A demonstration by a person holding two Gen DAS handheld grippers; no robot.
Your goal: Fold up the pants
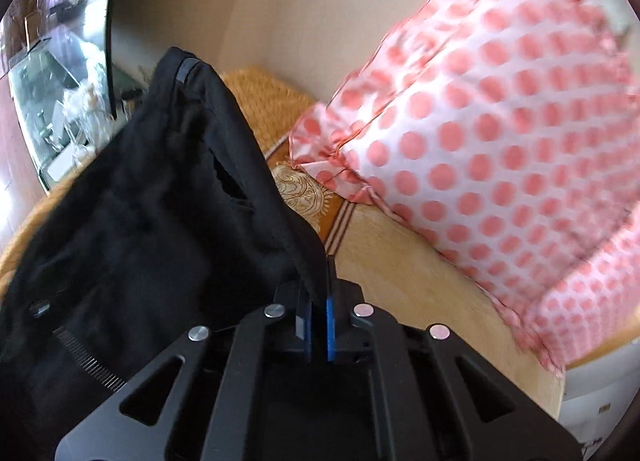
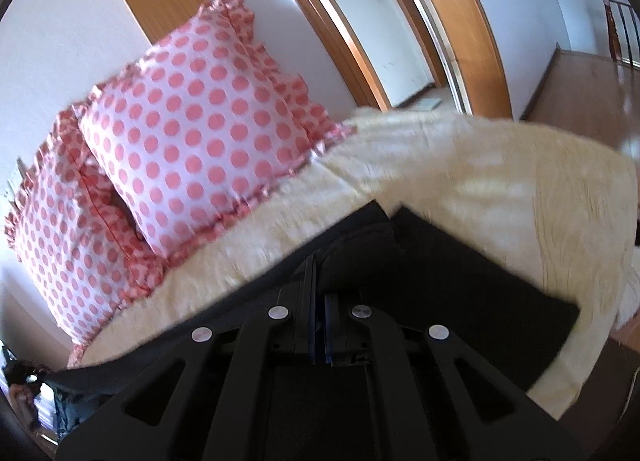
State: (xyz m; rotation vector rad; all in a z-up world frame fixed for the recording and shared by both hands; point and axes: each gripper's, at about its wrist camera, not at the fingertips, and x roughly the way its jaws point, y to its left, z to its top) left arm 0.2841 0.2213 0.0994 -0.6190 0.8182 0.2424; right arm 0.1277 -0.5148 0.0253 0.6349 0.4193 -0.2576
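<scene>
The black pants [image 1: 152, 221] hang lifted in the left wrist view, waistband corner with a belt loop up at the top. My left gripper [image 1: 318, 285] is shut on an edge of the pants, the cloth pinched between the blue pads. In the right wrist view the pants [image 2: 460, 281] lie partly folded on a cream fluffy blanket [image 2: 500, 181]. My right gripper [image 2: 320, 281] is shut on a black fold of the pants close to the blanket.
Two pink polka-dot pillows [image 2: 192, 133] lean against the wall at the bed's head; one fills the right of the left wrist view [image 1: 500, 141]. A woven mat [image 1: 260, 101] and an orange patterned sheet [image 1: 304, 189] lie under the pants. Wooden door frames [image 2: 340, 21] stand behind.
</scene>
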